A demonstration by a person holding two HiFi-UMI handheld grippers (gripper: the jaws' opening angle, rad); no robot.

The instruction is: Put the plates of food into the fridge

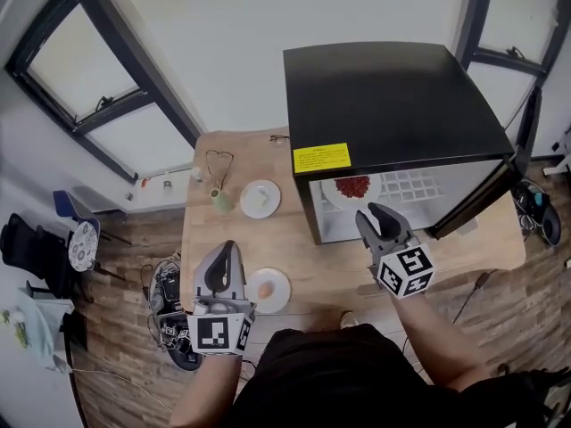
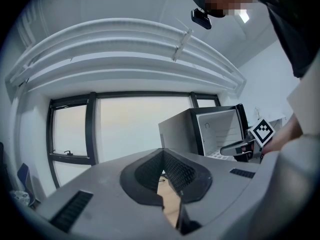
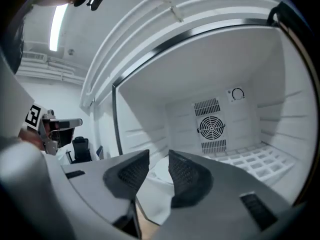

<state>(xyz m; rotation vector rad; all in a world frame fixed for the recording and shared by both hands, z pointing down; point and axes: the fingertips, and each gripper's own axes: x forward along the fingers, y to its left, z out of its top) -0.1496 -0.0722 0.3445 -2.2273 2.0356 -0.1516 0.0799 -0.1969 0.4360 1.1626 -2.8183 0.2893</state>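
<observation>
A black mini fridge (image 1: 393, 105) stands on the wooden table (image 1: 294, 248) with its door swung open to the right. On its wire shelf sits a white plate of red food (image 1: 352, 188). My right gripper (image 1: 379, 221) hovers just in front of the opening, open, with nothing between its fingers. In the right gripper view the right gripper (image 3: 158, 156) points into the white interior, and a white plate (image 3: 161, 173) shows beyond the gap. My left gripper (image 1: 223, 270) is shut and empty, just left of a plate with an egg-like item (image 1: 266, 289). Another plate of pale food (image 1: 260, 198) lies farther back.
A small green cup (image 1: 220, 199) with a wire loop stands by the back plate. The open fridge door (image 1: 473, 208) juts over the table's right end. Windows and a wall lie behind the table. Cables and gear sit on the floor at left (image 1: 169, 292).
</observation>
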